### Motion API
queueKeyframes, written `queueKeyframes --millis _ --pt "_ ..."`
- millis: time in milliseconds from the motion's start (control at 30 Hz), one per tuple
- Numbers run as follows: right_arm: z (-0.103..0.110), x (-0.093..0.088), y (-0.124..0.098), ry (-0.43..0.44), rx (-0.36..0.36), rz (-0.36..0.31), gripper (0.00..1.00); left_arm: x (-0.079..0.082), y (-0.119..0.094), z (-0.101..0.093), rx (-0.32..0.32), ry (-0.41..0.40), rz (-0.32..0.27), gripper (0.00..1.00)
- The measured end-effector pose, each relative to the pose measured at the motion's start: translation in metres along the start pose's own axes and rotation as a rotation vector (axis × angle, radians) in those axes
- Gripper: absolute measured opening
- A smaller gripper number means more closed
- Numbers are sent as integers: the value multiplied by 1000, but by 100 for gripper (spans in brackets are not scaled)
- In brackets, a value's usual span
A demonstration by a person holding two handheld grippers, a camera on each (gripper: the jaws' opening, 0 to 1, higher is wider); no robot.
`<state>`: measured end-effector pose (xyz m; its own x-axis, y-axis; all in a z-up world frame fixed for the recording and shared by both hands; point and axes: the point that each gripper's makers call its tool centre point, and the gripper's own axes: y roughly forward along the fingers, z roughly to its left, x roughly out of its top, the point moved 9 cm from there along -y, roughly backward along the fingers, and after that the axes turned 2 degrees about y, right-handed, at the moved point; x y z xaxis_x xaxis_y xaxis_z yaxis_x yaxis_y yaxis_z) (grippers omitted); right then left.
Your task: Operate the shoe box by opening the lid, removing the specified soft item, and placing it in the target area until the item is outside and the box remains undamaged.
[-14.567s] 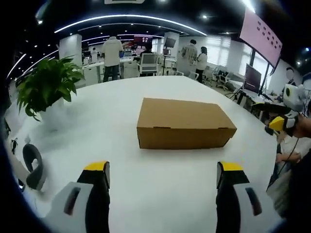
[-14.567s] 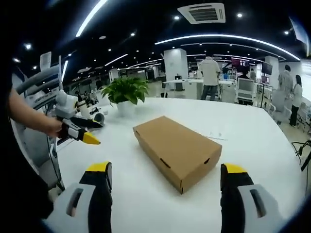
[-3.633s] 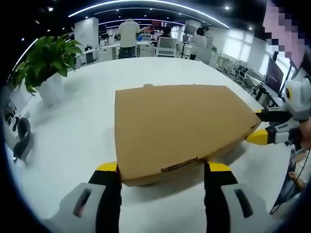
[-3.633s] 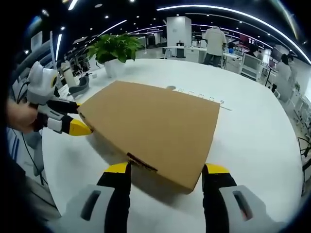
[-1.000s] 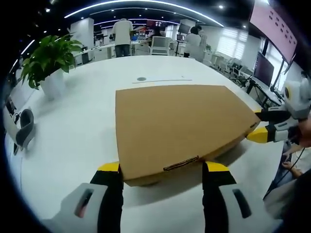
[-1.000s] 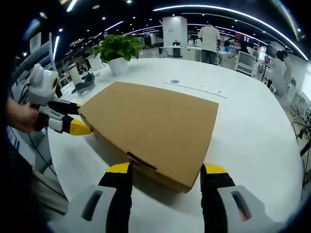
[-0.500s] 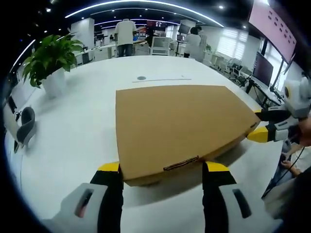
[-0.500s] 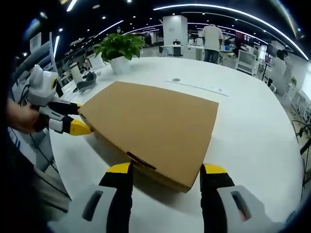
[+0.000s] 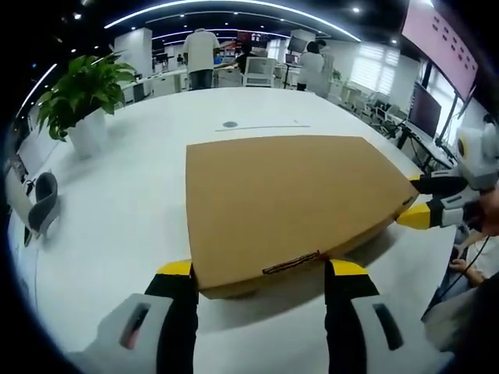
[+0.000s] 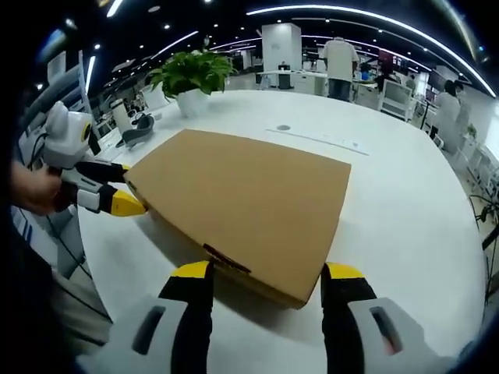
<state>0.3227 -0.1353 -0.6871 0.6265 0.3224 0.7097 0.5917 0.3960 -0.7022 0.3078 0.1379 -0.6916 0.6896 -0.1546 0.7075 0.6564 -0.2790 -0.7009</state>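
Observation:
A closed brown cardboard shoe box (image 9: pixel 288 195) lies lid-up over the white table (image 9: pixel 109 226). My left gripper (image 9: pixel 261 269) clasps one short end, its yellow-tipped jaws pressed against both sides near a slot (image 9: pixel 290 262). The right gripper (image 9: pixel 425 210) shows at the box's far right corner. In the right gripper view the same box (image 10: pixel 242 195) runs away from me, and my right gripper (image 10: pixel 267 271) clamps the opposite short end. The left gripper (image 10: pixel 117 201), held by a hand (image 10: pixel 31 191), meets the far left corner. The box's contents are hidden.
A potted plant (image 9: pixel 78 97) (image 10: pixel 191 78) stands near the table's edge, with a dark headset-like object (image 9: pixel 43 206) (image 10: pixel 140 128) beside it. A small round mark (image 9: pixel 228 124) sits on the table beyond the box. People stand at desks far behind.
Both grippers keep the same hold on the box ends. The views have shifted only slightly against the room.

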Motion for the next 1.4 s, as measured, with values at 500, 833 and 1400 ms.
queueKeyframes --millis 500,833,1400 --pt "4 8 10 -1 2 -13 53 3 3 11 11 14 -13 65" --pt "1 21 22 -6 7 -4 53 10 11 21 20 21 -16 66" --pt "9 27 35 134 35 16 76 13 14 25 17 21 25 65"
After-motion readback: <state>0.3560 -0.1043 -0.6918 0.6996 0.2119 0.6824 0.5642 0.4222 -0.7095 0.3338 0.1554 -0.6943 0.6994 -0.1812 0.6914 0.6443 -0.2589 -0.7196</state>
